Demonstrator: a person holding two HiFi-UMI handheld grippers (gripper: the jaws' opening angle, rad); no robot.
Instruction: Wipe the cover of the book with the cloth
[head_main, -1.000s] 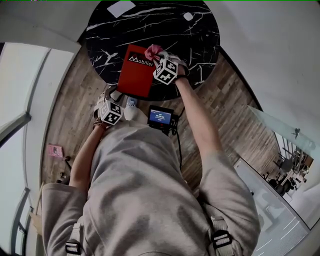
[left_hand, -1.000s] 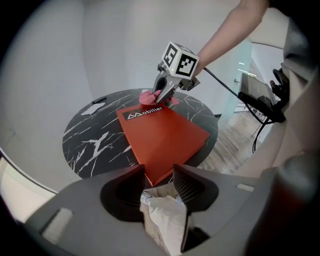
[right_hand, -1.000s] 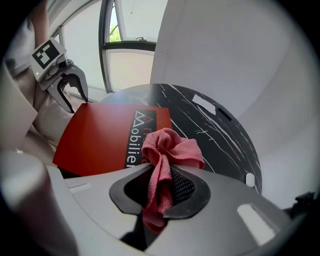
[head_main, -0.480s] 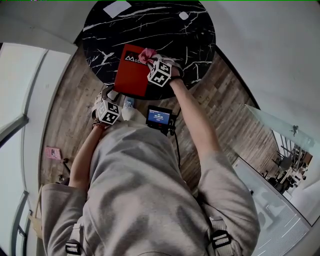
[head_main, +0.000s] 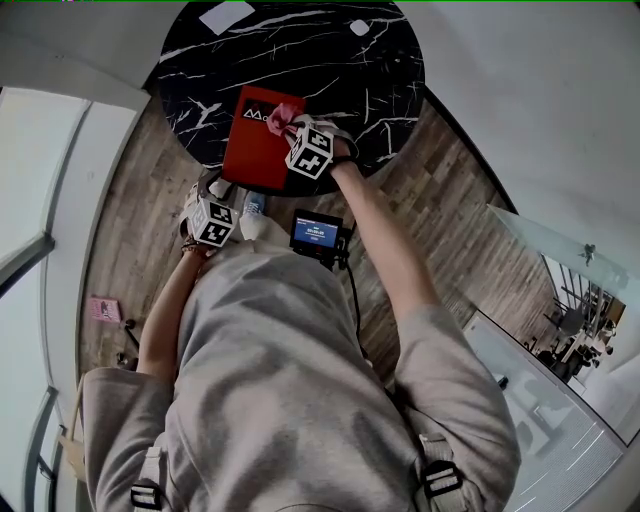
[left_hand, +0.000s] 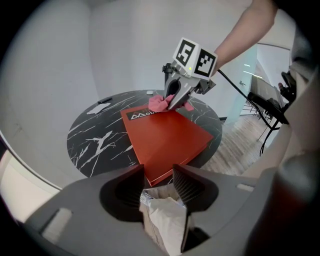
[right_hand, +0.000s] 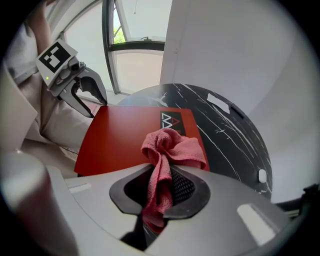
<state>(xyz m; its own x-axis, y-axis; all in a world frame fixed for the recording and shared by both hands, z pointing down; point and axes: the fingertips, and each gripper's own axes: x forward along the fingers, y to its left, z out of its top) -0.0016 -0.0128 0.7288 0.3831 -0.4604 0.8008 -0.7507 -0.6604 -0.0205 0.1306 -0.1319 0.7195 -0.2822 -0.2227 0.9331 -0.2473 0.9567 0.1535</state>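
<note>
The right tool (right_hand: 161, 184) is pinching the pink cloth (right_hand: 172, 147), pressing it on the red book (right_hand: 125, 140) lying on the black marble counter (right_hand: 227, 132), apparently for wiping; the left tool (left_hand: 157, 181) is hovering wide and empty.

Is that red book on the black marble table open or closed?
Closed: the red book lies flat, cover up, no pages showing.

Red book (left_hand: 165, 140), cover: white peaked logo, then white lettering starting "Mo"; the rest lies under the pink cloth (left_hand: 159, 102). Black-and-white square markers (left_hand: 195, 56) on right gripper (left_hand: 171, 104); same kind on left gripper (right_hand: 89, 102). Small screen (head_main: 316, 233): blue display, print too small to read.
</note>
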